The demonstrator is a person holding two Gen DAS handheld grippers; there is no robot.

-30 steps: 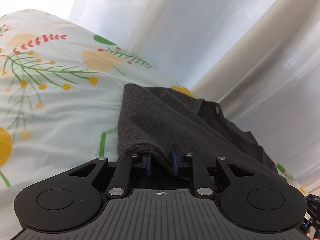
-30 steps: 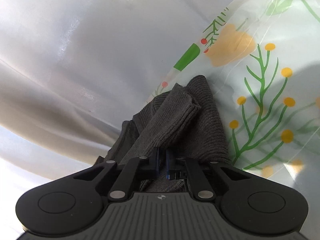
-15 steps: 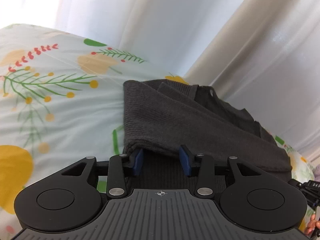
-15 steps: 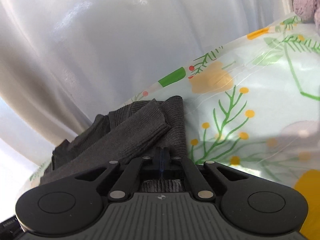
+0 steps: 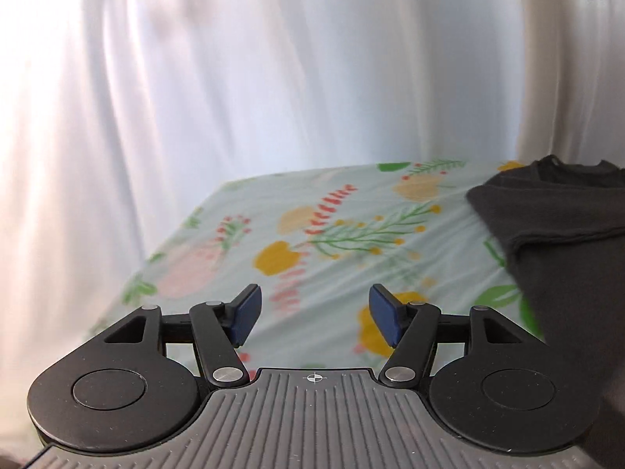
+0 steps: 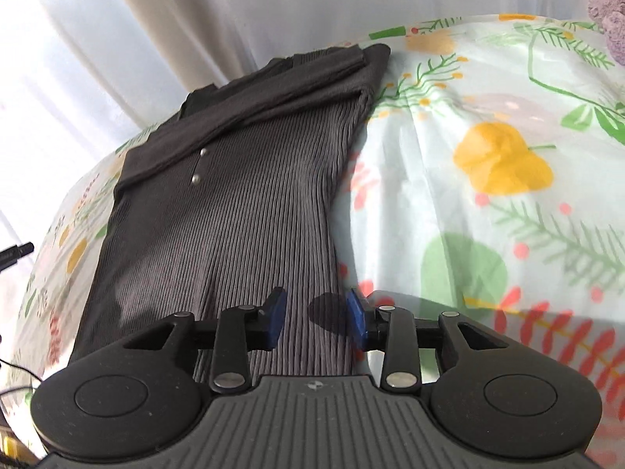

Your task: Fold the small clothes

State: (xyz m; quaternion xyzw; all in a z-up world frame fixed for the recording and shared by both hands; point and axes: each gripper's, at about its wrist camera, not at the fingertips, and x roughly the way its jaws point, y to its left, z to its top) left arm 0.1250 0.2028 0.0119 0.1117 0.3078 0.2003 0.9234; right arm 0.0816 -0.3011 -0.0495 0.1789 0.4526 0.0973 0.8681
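A dark grey ribbed garment (image 6: 234, 195) lies flat on the floral cloth (image 6: 488, 195), with a sleeve folded across its upper part and two small buttons showing. My right gripper (image 6: 316, 318) is open, just above the garment's near right edge, holding nothing. In the left wrist view the same garment (image 5: 566, 242) lies at the right edge. My left gripper (image 5: 314, 316) is open and empty, above the bare floral cloth (image 5: 312, 234), left of the garment.
White curtains (image 5: 273, 78) hang behind the table's far edge. A purple plush object (image 6: 611, 11) sits at the far right corner. A black rod tip (image 6: 15, 252) pokes in at the left edge of the right wrist view.
Both grippers have let go of the garment and opened. Both have pulled back; the left one has swung left, away from the garment. The garment now lies flat.
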